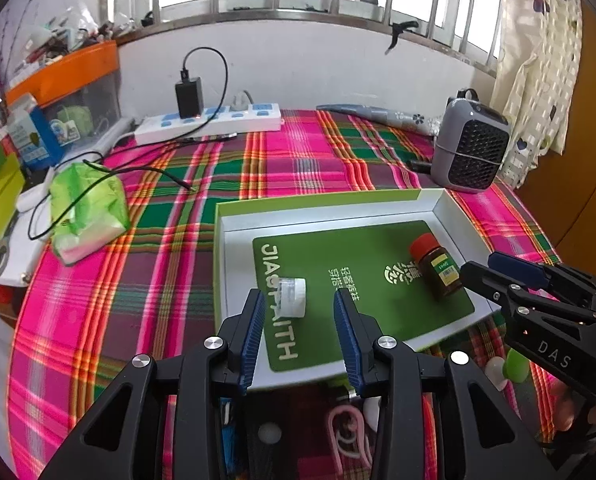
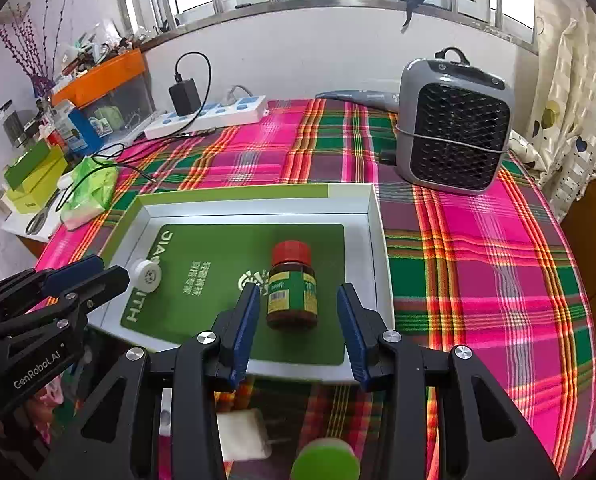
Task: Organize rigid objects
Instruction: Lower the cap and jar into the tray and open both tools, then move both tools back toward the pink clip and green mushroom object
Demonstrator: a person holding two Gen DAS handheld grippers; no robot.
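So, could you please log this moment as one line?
tray: brown bottle, white jar lying inside | left fingers: open, empty | right fingers: open, empty

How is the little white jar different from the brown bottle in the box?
The white jar is small and squat; the brown bottle is bigger and taller. The white jar is pale all over, while the brown bottle has a red cap and a green and yellow label. The white jar lies toward the left side of the box; the brown bottle lies further right. Both lie on their sides on the green card, and no gripper touches either.
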